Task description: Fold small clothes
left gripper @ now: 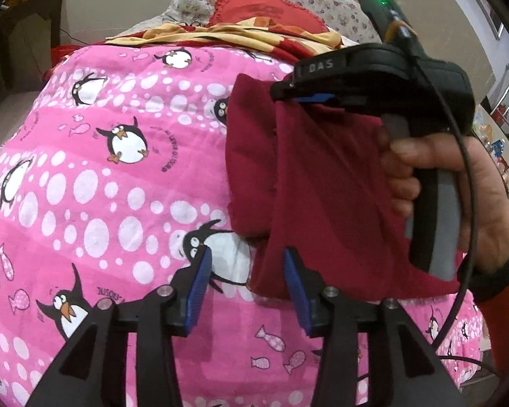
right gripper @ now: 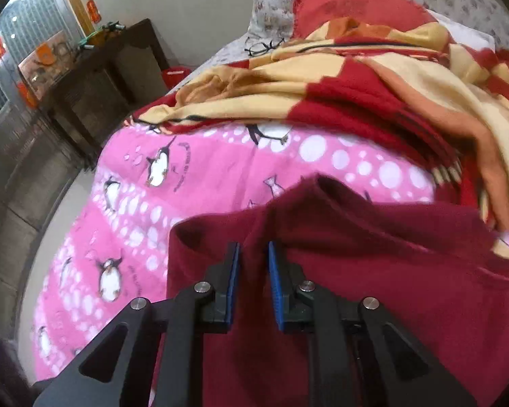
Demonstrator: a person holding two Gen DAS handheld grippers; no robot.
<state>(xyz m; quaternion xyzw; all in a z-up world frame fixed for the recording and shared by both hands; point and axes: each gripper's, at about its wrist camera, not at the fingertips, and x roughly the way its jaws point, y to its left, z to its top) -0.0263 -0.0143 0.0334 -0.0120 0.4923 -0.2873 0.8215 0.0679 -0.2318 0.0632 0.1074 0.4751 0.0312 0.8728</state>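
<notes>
A small maroon garment (left gripper: 322, 186) hangs partly lifted over the pink penguin blanket (left gripper: 101, 186). In the left wrist view, a hand holds my right gripper (left gripper: 288, 93) at the upper right, and it is shut on the garment's top edge. In the right wrist view, a ridge of the maroon garment (right gripper: 390, 271) is pinched between the blue pads of the right gripper (right gripper: 252, 254). My left gripper (left gripper: 247, 285) stands open low over the blanket. Its right pad (left gripper: 297, 291) is at the garment's lower left corner, and only blanket shows between the pads.
A rumpled red-and-yellow blanket (right gripper: 373, 78) lies just beyond the garment, with a red heart cushion (left gripper: 264, 6) and floral pillows behind it. A pair of glasses (right gripper: 263, 46) rests near the pillow. The bed drops off at the left, beside a dark wooden table (right gripper: 95, 78).
</notes>
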